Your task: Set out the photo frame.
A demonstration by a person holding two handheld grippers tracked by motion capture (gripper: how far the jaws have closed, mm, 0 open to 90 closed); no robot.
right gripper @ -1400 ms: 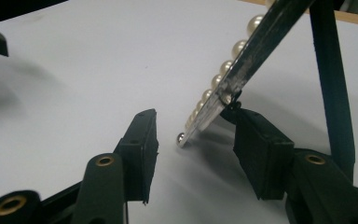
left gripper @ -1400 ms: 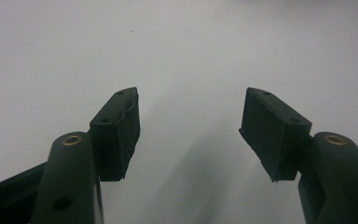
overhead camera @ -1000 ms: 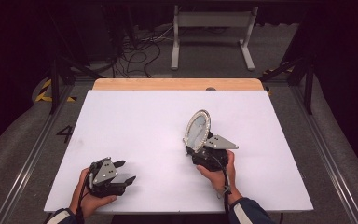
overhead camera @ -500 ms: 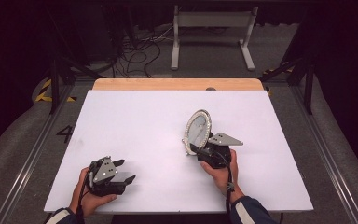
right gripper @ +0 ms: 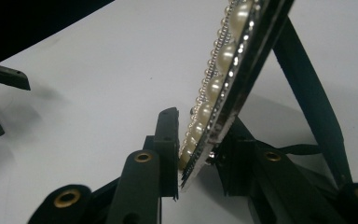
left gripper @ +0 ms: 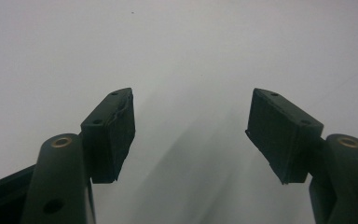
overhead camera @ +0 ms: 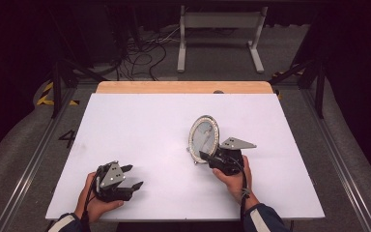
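An oval frame with a pearl and rhinestone rim stands tilted on the white table, right of centre. Its dark easel strut props it from behind. My right gripper holds the frame's lower edge. Its jaws have just been closing, and now one pad lies against the pearls while the other sits behind the back, so my right gripper is shut on the frame. My left gripper rests near the front left edge. In its own view my left gripper is open, with bare table between the pads.
A wooden strip runs along the table's far edge. Beyond it the dark floor holds cables and a white stand. Metal rails flank the table on both sides.
The right gripper's jaws have drawn together around the frame's lower rim, and the hand shifted slightly. The left hand and its gripper have kept still.
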